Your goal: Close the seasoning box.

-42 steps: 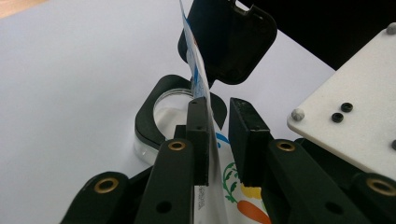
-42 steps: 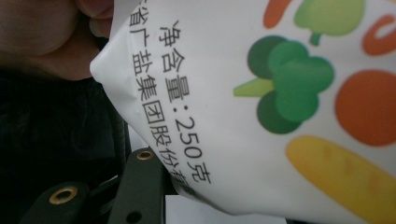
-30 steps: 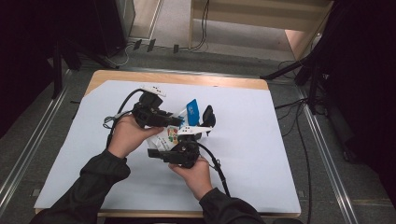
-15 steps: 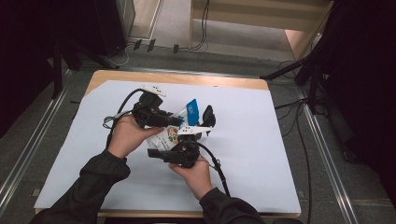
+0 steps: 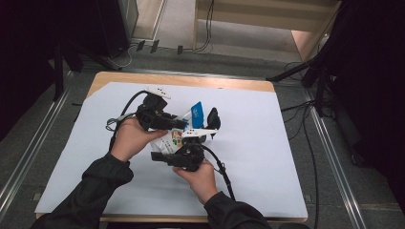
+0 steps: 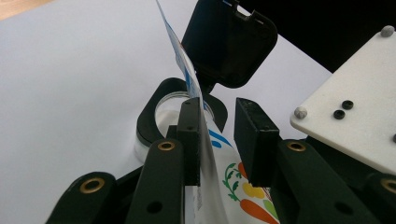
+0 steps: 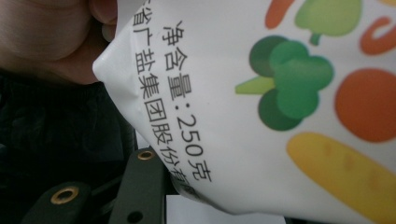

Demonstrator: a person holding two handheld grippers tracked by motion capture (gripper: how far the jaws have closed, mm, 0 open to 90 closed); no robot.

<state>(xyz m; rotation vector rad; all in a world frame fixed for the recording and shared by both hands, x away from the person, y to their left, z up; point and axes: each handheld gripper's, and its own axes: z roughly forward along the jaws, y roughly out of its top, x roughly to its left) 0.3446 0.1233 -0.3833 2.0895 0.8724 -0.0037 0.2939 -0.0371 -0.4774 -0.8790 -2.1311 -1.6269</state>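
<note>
From my seat at the high view, my left gripper (image 5: 184, 125) is held level in my left hand (image 5: 129, 139), pointing right across the white sheet (image 5: 267, 157) on the table (image 5: 114, 78). In the left gripper view its jaws stand apart, with the salt pouch (image 6: 210, 154) lying against the left pad while the right pad stays clear of it. Just beyond sits a black flip-lid jar (image 6: 175, 109), its lid raised. My right gripper (image 5: 198, 140) points away from me, my right hand (image 5: 200, 176) under it. The right gripper view shows the pouch so close that the pads are covered, so I cannot tell whether it grips.
</note>
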